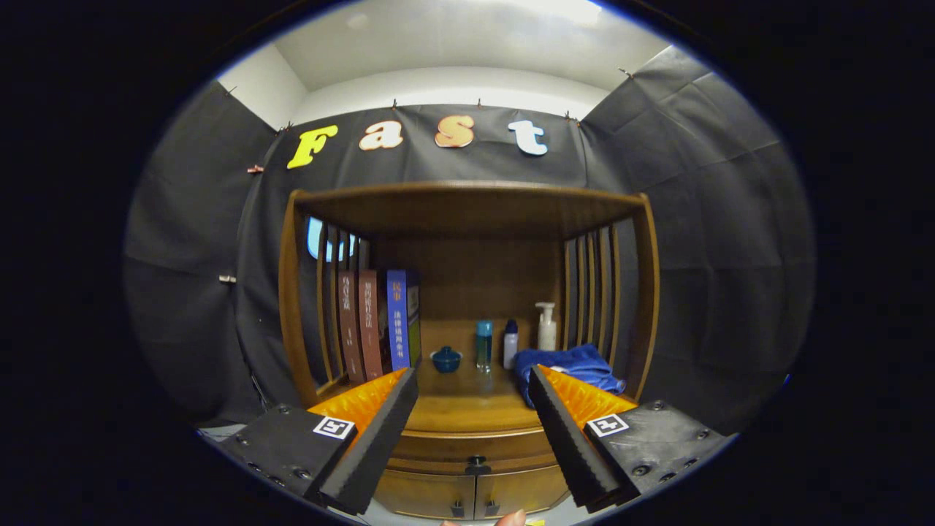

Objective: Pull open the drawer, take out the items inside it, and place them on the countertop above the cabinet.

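Note:
A wooden cabinet stands ahead, with a shelf hutch on top. Its drawer sits closed under the countertop, with a small dark knob at its middle. My gripper is open, fingers wide apart, held in front of and slightly above the drawer; nothing is between them. The knob lies below and between the fingertips, some way beyond them. The drawer's inside is hidden.
On the countertop stand several books at the left, a small blue lidded pot, a teal bottle, a small white bottle, a pump bottle and a blue cloth at the right. Two lower doors sit under the drawer. A fingertip shows below.

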{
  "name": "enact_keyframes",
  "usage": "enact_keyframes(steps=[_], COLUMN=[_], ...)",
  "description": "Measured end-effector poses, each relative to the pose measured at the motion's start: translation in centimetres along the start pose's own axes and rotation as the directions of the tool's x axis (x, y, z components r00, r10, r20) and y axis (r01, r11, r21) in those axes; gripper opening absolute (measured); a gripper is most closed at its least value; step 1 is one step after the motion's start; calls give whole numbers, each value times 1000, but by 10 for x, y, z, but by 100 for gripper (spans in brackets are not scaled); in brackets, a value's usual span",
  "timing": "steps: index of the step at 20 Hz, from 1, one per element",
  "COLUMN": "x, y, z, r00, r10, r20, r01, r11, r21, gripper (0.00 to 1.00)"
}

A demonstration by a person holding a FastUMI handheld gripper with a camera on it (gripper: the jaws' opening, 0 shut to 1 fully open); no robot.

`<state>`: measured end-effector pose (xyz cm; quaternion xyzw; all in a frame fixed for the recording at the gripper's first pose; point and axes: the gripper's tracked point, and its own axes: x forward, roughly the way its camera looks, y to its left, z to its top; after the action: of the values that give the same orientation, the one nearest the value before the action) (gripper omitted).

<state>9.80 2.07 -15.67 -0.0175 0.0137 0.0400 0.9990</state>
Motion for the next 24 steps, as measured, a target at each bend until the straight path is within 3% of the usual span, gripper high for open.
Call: enact_keyframes(steps=[7,12,17,18,22,24], x=[30,46,64,65,61,56], y=[1,-9,-12,-12,-14,-14], z=[-113,-180,-210,-211,-210,-210], r00=[996,983,964,963,964,961], r10=[40,10,-6,-1,-7,-10], r20=[-78,-186,-264,-270,-267,-276], r01=[-41,-10,10,10,21,23], r11=[999,1000,1000,999,999,999], r21=[-8,1,14,34,49,44], gripper=[99,99,54,54,30,30])
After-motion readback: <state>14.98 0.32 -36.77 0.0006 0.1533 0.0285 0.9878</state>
